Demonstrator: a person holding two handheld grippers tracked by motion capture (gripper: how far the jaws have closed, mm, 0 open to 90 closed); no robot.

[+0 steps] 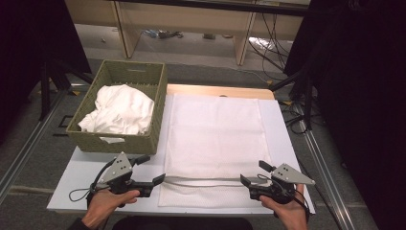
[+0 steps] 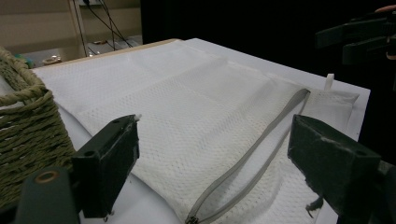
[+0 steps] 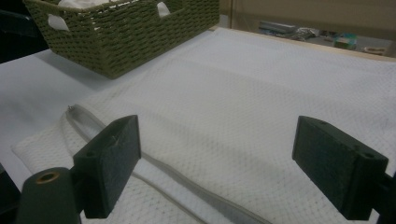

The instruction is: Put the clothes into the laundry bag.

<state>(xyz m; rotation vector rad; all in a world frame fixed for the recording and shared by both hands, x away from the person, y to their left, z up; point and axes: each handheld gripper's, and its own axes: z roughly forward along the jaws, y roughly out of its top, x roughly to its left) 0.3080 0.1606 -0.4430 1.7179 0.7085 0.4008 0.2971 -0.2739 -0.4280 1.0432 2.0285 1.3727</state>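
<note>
Two open grippers at the near edge of a mesh bag.

The white mesh bag (image 1: 215,143) lies flat across the middle of the table (image 1: 86,167), its grey zipper (image 1: 206,181) running along the lower edge of the frame between the two tools. The left gripper (image 1: 158,179), lower left, points at the zipper's left end with jaws spread and nothing between them. The right gripper (image 1: 246,181), lower right, points at the other end, jaws spread wide and likewise empty. A woven basket (image 1: 115,141) holding white cloth (image 1: 119,110) sits in the upper left, just beside the bag.
</note>
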